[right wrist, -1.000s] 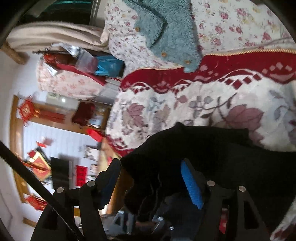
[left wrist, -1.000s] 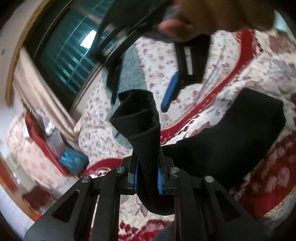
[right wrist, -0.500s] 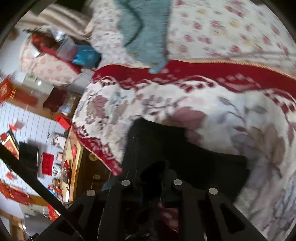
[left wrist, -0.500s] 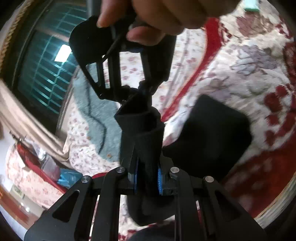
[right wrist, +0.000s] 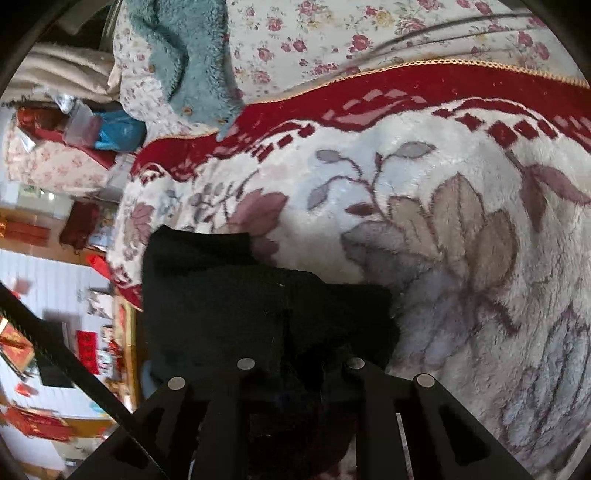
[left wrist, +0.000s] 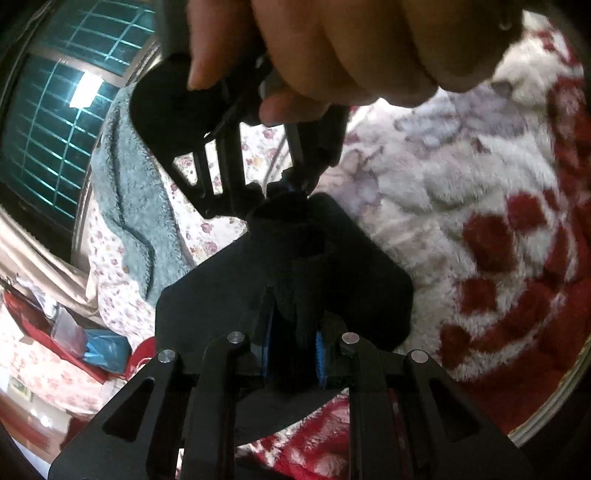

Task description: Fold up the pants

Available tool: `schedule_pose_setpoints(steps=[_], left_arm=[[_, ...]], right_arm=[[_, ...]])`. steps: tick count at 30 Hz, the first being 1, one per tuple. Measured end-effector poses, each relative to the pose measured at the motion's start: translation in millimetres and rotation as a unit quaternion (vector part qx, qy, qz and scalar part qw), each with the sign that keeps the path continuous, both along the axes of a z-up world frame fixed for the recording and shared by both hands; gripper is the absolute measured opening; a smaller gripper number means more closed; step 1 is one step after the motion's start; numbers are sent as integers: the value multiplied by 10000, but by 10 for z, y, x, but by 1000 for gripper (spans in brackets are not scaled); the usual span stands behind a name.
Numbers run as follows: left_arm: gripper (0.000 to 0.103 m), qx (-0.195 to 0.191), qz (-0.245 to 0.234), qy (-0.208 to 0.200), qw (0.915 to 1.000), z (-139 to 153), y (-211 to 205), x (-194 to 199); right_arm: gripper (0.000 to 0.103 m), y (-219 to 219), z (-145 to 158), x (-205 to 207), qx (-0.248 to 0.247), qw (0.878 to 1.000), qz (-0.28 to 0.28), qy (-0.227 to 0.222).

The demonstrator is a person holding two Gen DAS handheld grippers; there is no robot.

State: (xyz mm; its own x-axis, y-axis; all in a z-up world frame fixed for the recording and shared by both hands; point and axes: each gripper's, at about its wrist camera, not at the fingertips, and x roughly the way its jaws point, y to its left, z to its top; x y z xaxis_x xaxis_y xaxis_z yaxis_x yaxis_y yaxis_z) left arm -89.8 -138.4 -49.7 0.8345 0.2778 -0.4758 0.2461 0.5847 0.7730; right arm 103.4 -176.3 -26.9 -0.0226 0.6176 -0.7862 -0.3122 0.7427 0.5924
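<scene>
The black pants [left wrist: 343,280] lie partly folded on a plush red-and-white blanket [left wrist: 461,206]. My left gripper [left wrist: 293,343] is shut on a bunched edge of the pants, which rises between its blue pads. My right gripper [left wrist: 291,188], held by a hand, pinches the top of that same bunch. In the right wrist view the pants [right wrist: 236,306] fill the space at my right gripper [right wrist: 299,373], whose fingers are shut with black cloth between them.
A teal fleece garment [right wrist: 192,55] lies on a floral sheet [right wrist: 332,33] beyond the blanket. A window [left wrist: 48,110] and a bedside pile with a blue bag [right wrist: 118,129] are at the left. The bed edge [right wrist: 125,317] drops off left of the pants.
My right gripper came in from open and closed on the top of the cloth that my left gripper holds. Both now hold the same bunch, lower and closer over the folded pants.
</scene>
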Motion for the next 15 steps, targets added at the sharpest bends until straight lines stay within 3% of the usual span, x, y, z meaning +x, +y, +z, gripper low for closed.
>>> schedule_pose_setpoints(steps=[3, 6, 9, 11, 12, 14, 15], left_arm=[[19, 119, -84, -11, 9999, -14, 35, -140], [21, -380, -316, 137, 9987, 139, 172, -407], [21, -1297, -447, 331, 9900, 402, 375, -616], [21, -2207, -317, 516, 9735, 642, 630, -619], [21, -2796, -182, 638, 9578, 787, 816, -566], [21, -3933, 98, 823, 9157, 997, 1172, -430], [20, -4630, 351, 862, 8814, 1119, 1459, -281]], right_arm=[[19, 80, -20, -48, -115, 9997, 139, -181], [25, 78, 1, -59, -7, 9997, 141, -188], [27, 19, 71, -63, 104, 9998, 11, -182], [28, -28, 154, -83, 115, 9996, -102, -251], [28, -46, 209, -105, 25, 9993, -136, -352], [28, -76, 328, -154, -156, 9981, -157, -572], [28, -90, 380, -172, -229, 9973, -177, -677]])
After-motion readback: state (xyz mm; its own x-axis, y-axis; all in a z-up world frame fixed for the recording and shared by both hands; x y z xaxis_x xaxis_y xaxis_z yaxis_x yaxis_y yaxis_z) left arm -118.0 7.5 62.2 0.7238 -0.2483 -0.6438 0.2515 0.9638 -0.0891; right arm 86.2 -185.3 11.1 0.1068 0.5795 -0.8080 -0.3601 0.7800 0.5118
